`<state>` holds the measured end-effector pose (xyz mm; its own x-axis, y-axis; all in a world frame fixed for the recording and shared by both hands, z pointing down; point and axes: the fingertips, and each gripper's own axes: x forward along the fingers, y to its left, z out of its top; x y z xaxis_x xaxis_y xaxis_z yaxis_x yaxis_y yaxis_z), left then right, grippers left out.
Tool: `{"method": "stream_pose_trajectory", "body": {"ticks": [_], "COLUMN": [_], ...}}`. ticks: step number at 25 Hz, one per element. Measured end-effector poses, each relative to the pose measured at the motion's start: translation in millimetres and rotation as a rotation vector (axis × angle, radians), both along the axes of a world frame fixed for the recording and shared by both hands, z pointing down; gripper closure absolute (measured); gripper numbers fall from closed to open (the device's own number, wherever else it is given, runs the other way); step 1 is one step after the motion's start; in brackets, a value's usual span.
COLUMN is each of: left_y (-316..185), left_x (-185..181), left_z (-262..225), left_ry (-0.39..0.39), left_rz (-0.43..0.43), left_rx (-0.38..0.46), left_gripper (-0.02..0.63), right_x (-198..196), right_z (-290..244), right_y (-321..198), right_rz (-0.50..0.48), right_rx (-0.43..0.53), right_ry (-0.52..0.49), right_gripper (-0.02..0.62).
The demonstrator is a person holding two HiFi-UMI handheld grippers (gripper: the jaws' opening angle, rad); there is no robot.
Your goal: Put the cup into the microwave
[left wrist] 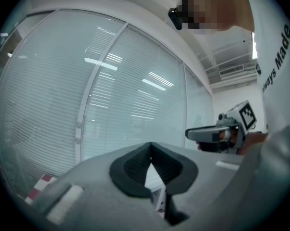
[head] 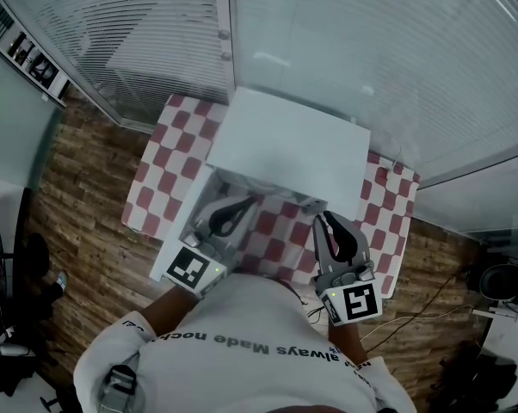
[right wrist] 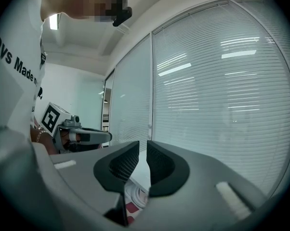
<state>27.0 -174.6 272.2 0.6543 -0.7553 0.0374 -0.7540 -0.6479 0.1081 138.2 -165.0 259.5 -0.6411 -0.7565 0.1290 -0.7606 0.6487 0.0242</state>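
A white microwave (head: 285, 140) stands on a table with a red-and-white checked cloth (head: 160, 157). A white panel (head: 194, 209) juts from its front left like an open door. Both grippers hover in front of it, tilted up toward the window. My left gripper (head: 246, 200) (left wrist: 151, 146) is shut with its tips touching and nothing between them. My right gripper (head: 326, 218) (right wrist: 143, 143) is shut to a thin slit, also holding nothing. Under its jaws a round white thing with a red ring (right wrist: 135, 196) shows; I cannot tell whether it is the cup.
Window blinds (head: 354, 41) run right behind the table. Wooden floor (head: 87, 213) surrounds it, with cables (head: 422, 317) on the right and dark objects at the left edge. The person's white-shirted body (head: 259, 351) fills the near side.
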Motion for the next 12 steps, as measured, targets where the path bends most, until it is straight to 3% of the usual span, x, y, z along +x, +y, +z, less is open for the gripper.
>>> {"method": "stream_pose_trajectory", "body": {"ticks": [12], "left_y": [1.2], "left_x": [-0.2], "left_z": [0.5], "left_ry": [-0.003], "left_rz": [-0.002], "left_rx": [-0.021], "left_gripper": [0.601], "right_x": [-5.1], "right_z": [-0.9], "right_y": [3.2], "right_rz": [-0.013], "right_rx": [-0.004], "right_ry": [-0.006], "right_gripper": [0.546]}}
